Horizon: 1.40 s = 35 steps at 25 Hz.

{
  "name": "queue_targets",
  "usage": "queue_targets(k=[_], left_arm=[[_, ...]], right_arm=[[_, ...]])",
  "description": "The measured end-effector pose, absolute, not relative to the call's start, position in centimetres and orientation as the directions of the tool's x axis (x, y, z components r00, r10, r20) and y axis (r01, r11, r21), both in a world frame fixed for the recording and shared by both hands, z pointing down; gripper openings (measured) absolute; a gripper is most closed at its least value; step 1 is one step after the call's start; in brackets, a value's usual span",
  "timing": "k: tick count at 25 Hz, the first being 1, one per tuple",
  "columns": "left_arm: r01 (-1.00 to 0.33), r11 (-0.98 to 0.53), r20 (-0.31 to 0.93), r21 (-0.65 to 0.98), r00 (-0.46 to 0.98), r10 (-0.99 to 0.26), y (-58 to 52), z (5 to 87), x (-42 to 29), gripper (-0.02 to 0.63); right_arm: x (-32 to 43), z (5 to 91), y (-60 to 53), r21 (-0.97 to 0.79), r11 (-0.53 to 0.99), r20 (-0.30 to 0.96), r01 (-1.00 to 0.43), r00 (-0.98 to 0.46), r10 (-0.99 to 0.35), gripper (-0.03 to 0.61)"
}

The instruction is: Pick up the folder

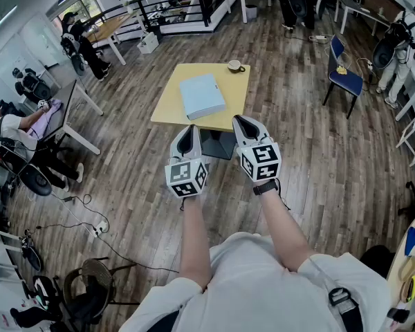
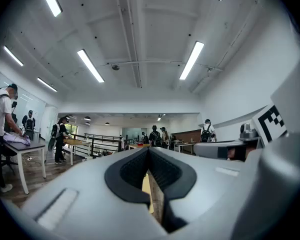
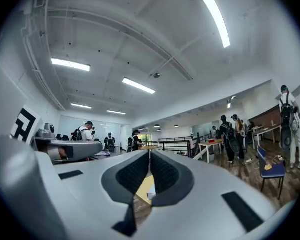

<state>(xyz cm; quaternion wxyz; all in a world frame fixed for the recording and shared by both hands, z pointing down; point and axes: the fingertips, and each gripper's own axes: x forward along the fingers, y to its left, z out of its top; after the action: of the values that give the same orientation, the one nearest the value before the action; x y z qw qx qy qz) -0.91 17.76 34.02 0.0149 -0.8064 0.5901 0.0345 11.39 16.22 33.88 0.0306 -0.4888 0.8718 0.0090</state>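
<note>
Both grippers are closed, nothing in either. The person holds the left gripper [image 1: 189, 133] and right gripper [image 1: 244, 122] level and side by side at arm's length, both pointing at the table [image 1: 167, 104], left one a bit further back

Left gripper view: left gripper [image 2: 148, 151] jaws meet at the tips. Only a thin slit further back, with a sliver of yellow tabletop [image 2: 146, 188] showing through it

Right gripper view: same story. Right gripper [image 3: 150, 154] jaws are together and nothing is clamped. Through the slit, yellow tabletop [image 3: 142, 186] and a pale patch beside it, can't tell if that's the folder

Folder [image 1: 201, 95] is light blue and lies flat about mid-table, slightly toward the near edge, skewed a little against the table's edges. Neither gripper touches it; both tips sit around the near edge, the left toward the near-left side, the right toward the near-right corner. From the head view I can't tell whether they're over the surface or just short of it

Cup [image 1: 234, 66] stands at the far-right corner, well apart from the folder

Table is a small square one on a dark base, standing on the wood plank floor [image 1: 297, 151]. Blue chair [image 1: 345, 79] is off to the right, well clear. Other people are at desks around the room's edges
</note>
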Motion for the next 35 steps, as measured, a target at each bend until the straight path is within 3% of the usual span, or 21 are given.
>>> queue_targets(k=[9,21,26,35], left_arm=[[-0.953,-0.302,-0.061,0.012,0.301,-0.952,17.1,34.6,1.4,0.011],[-0.977,-0.203,-0.015,0.064,0.203,-0.979,16.0,38.4,0.4,0.011],[-0.985,-0.164,0.039,-0.047,0.162,-0.986,10.4,39.8,-1.0,0.011],[-0.972,-0.230,0.015,-0.049,0.230,-0.973,-5.3,37.6,-4.6,0.011]], right_arm=[[13.8,33.7,15.6,-0.064,0.540,-0.108,-0.839,-0.532,-0.840,0.020],[12.6,37.7,13.1,-0.051,0.613,0.008,-0.789,-0.614,-0.789,0.020],[11.0,38.9,8.1,-0.048,0.607,0.042,-0.793,-0.609,-0.792,0.020],[6.8,37.2,-7.1,-0.050,0.546,0.033,-0.836,-0.548,-0.836,0.020]])
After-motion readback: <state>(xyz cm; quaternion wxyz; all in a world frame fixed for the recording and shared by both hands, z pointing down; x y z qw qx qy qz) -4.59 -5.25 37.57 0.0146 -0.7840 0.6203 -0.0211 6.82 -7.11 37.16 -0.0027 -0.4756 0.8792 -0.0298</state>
